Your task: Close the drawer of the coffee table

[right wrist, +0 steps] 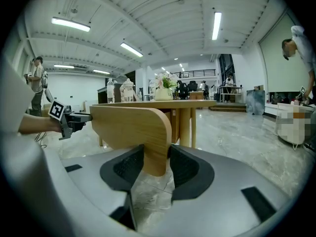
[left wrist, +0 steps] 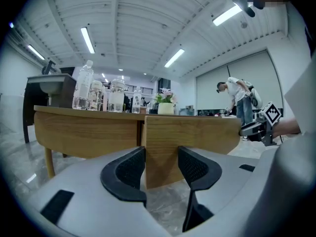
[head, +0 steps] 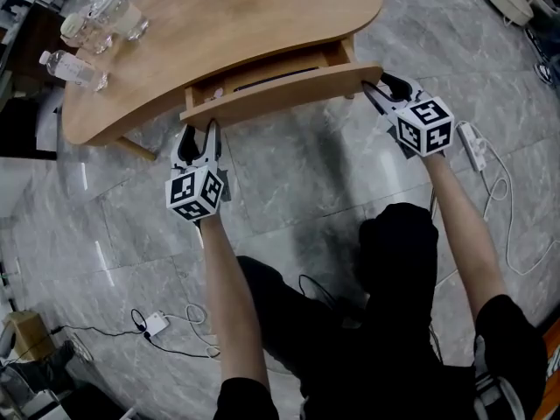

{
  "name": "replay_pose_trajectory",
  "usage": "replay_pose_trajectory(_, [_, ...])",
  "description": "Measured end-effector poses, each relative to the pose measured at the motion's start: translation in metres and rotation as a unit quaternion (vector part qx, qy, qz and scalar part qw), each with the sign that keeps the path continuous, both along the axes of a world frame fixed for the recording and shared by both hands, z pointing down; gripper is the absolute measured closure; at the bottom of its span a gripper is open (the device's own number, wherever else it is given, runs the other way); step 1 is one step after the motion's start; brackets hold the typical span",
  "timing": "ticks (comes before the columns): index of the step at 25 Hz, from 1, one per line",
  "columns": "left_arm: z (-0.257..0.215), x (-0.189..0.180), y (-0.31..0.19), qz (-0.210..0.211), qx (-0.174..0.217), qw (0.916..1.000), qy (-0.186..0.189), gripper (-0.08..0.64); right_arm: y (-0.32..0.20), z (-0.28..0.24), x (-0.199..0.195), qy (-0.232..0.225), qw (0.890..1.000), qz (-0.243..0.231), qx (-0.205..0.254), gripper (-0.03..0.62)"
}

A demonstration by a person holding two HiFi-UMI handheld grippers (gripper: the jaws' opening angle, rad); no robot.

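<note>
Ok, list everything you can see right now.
light wooden coffee table: one, tan, upper centre.
wooden drawer: one, tan, open under the tabletop.
clear bottles and glass jars: several, clear, table's far left end.
white plant pot: one, white, table's far edge.
white power strip: one, white, floor at right.
white adapter on a black cable: one, floor lower left.
brown box: one, bottom-left corner.
grey marble floor: all around.
bystanders: at least two, background.
left gripper: one, grey-black, jaws apart at the drawer's left end.
right gripper: one, same, jaws apart at its right end.
</note>
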State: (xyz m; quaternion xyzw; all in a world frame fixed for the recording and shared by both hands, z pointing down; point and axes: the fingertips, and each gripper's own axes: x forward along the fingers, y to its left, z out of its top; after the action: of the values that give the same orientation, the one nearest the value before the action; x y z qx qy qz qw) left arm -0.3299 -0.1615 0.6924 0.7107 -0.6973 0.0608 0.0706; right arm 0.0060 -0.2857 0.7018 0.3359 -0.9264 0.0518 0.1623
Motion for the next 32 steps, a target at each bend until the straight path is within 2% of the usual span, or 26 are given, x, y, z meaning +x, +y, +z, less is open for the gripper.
replay_pose_trajectory(32, [0.011, -0.025, -0.073, -0.006, -0.024, 0.9997, -0.001, 0.344, -0.074, 0.009, -0.025, 0.028, 0.998, 0.054, 0.013, 0.43])
